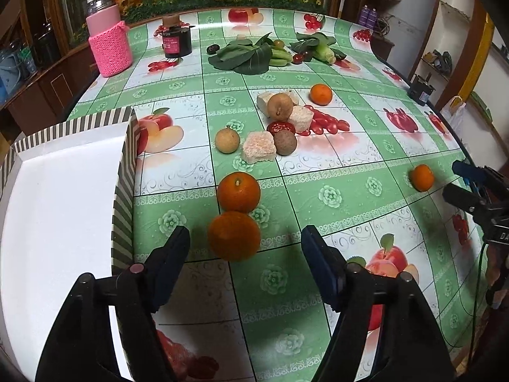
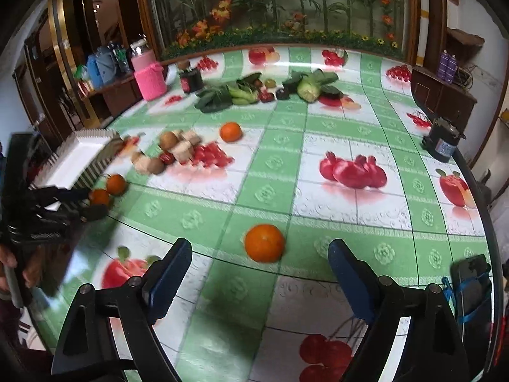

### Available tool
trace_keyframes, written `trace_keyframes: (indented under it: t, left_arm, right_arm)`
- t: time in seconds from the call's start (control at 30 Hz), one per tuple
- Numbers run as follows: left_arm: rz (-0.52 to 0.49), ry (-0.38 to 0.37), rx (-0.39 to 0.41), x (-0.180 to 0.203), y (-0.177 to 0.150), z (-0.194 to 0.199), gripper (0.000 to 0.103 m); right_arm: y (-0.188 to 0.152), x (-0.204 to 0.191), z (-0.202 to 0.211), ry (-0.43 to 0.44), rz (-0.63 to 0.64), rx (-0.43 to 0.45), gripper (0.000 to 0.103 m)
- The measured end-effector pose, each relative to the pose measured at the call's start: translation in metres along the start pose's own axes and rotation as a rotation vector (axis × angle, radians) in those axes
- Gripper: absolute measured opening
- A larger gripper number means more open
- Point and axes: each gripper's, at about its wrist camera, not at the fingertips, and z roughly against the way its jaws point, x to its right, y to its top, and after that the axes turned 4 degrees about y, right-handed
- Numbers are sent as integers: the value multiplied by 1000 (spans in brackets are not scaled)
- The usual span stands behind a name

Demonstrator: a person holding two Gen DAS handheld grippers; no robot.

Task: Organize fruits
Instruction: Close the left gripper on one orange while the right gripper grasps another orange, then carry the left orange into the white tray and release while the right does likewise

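Observation:
My left gripper (image 1: 245, 238) is open, its jaws either side of the nearest orange (image 1: 233, 236), just short of it. A second orange (image 1: 238, 192) lies right behind. A striped box (image 1: 125, 172) with a white inside stands to the left. My right gripper (image 2: 259, 251) is open and empty, with a lone orange (image 2: 264, 243) on the table just ahead between the fingers; this orange (image 1: 421, 177) shows at the right in the left wrist view. Another orange (image 1: 321, 94) lies farther back.
A cluster of brown round fruits (image 1: 280, 106), a red date (image 1: 281, 126) and pale cubes (image 1: 259, 148) lies mid-table. Leafy greens (image 1: 245, 54), a pink knitted jar (image 1: 108, 36) and a dark canister (image 1: 176, 39) stand at the back. A small black device (image 2: 442, 141) sits at the right edge.

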Motion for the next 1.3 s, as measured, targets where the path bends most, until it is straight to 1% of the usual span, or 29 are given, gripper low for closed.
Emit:
trace_keyframes:
  t: [0.1, 0.17, 0.23, 0.27, 0.3, 0.33, 0.37, 0.4, 0.43, 0.53, 0.63, 0.77, 0.87, 1.1, 1.3]
  left_arm:
    - [3, 4, -23, 0, 0, -5, 72]
    - [7, 11, -31, -1, 1, -8, 72]
    - [11, 7, -35, -1, 1, -9, 72]
    - [10, 7, -35, 0, 0, -9, 72]
    - [6, 7, -34, 0, 0, -9, 66]
    - [1, 3, -35, 1, 0, -10, 59]
    - [-2, 1, -42, 2, 0, -11, 43]
    - [-1, 6, -43, 2, -1, -12, 34]
    - [0, 1, -38, 1, -1, -11, 32]
    - [21, -27, -41, -2, 0, -8, 31]
    - [25, -32, -17, -3, 0, 2, 31]
    - [42, -51, 11, -7, 1, 20, 31]
    - [54, -48, 25, -14, 1, 34, 31]
    - [103, -3, 31, -47, -3, 60, 31]
    - [152, 89, 41, -91, -10, 75, 31]
  right_arm:
    - [-1, 4, -9, 19, -19, -16, 88]
    - [0, 5, -15, 21, -22, -26, 79]
    - [2, 6, -25, 22, -21, -55, 66]
    - [2, 6, -30, 27, -18, -65, 63]
    - [2, 6, -34, 29, -16, -73, 56]
    - [2, 6, -39, 26, -14, -88, 44]
    - [1, 6, -42, 14, -10, -91, 39]
    - [1, 5, -40, 0, 1, -78, 33]
    - [1, 5, -40, 11, -5, -84, 33]
    - [2, 4, -37, 33, -16, -77, 33]
    - [4, -1, -31, 46, -15, -64, 33]
    - [11, -18, -23, 89, 6, -46, 33]
    - [19, -37, -19, 144, 29, -36, 33]
    - [35, -96, -23, 247, 121, -36, 33]
    - [50, -149, -33, 321, 204, -40, 33]
